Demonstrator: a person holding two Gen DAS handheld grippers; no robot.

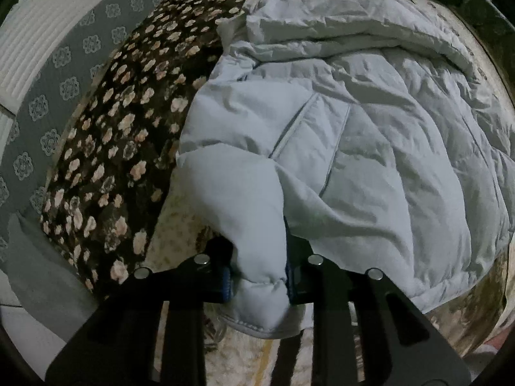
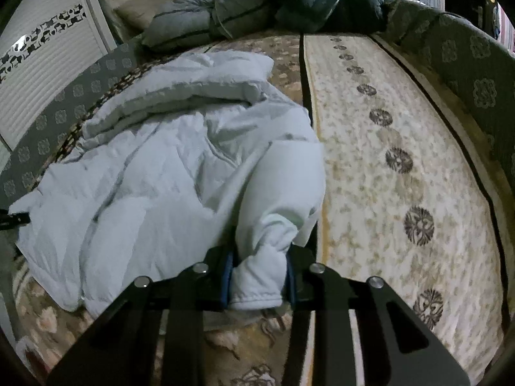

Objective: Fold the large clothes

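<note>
A large pale blue padded jacket (image 1: 370,135) lies crumpled on a patterned bed. In the left wrist view my left gripper (image 1: 259,281) is shut on a puffy bottom corner of the jacket, the cloth bunched between its blue pads. In the right wrist view the same padded jacket (image 2: 154,173) spreads to the left, and my right gripper (image 2: 259,284) is shut on another bunched hem corner, lifted a little off the bed. The edge of the left gripper shows at the far left of that view.
A dark floral blanket (image 1: 122,148) lies left of the jacket. A cream patterned bedcover (image 2: 402,167) stretches to the right. Dark green and grey-blue padded clothes (image 2: 257,6) are heaped at the far end. A grey patterned bed rail (image 2: 476,74) and white slatted panels (image 2: 42,74) border the bed.
</note>
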